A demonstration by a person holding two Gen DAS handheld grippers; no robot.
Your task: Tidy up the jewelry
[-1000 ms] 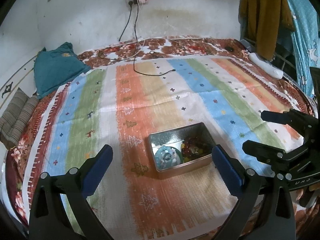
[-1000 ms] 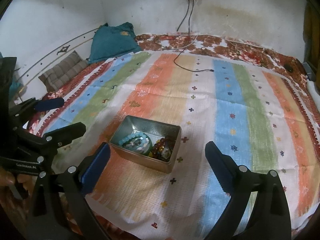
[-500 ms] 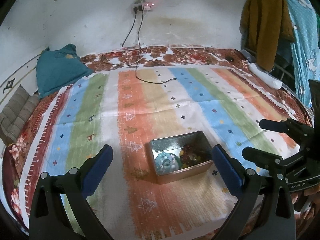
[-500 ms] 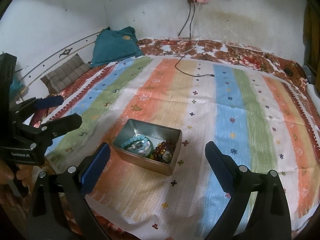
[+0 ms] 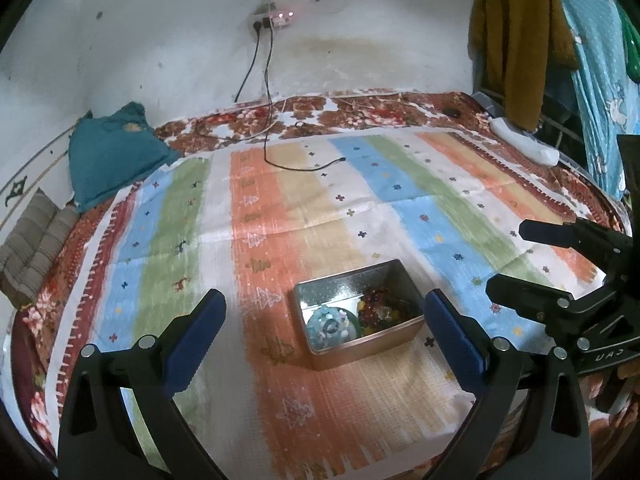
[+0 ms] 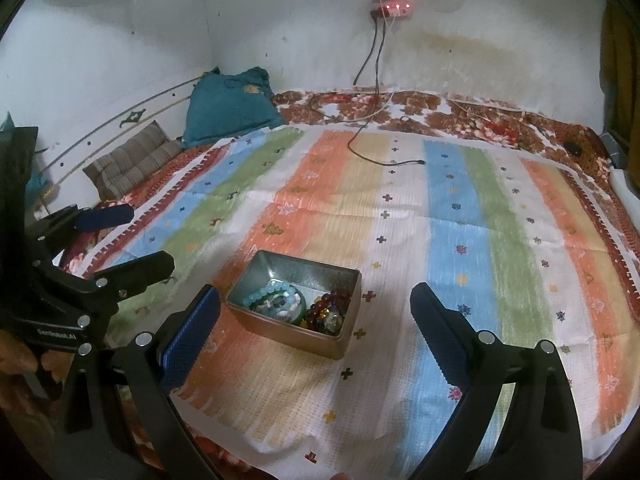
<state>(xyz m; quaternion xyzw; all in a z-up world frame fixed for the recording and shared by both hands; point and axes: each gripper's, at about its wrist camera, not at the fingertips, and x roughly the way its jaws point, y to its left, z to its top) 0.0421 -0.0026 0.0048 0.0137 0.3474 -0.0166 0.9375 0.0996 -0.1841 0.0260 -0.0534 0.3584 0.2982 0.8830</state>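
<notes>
A striped cloth [image 5: 360,200] in orange, blue, green and cream covers a floral bedspread [image 5: 360,110]. A teal pillow [image 5: 112,156] and a brown striped cushion [image 5: 32,240] lie against the white wall. Black cables [image 5: 268,92] hang from a wall socket [image 5: 276,18] with red lights. Mustard and blue garments [image 5: 516,40] hang nearby.

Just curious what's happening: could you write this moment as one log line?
left gripper: open | right gripper: open | rectangular metal tin: on striped cloth, holds bead bracelets, untouched
</notes>
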